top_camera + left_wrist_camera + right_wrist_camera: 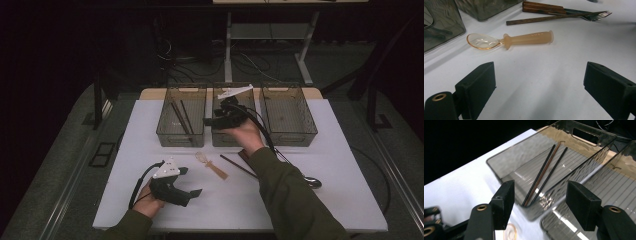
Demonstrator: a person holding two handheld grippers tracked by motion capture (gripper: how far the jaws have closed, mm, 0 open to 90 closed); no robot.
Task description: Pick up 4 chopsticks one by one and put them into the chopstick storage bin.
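Note:
My left gripper rests low over the white table near the front left, open and holding nothing. Just ahead of it lies a translucent orange spoon. My right gripper hovers above the middle bin and points toward the left bin. Its jaws stand open with nothing between them. In the left bin lie three thin chopsticks, two black and one brown.
A loose brown chopstick, a wooden-handled fork and a metal spoon lie on the table right of the orange spoon. The right bin stands at the back right. Table legs and cables sit beyond the table.

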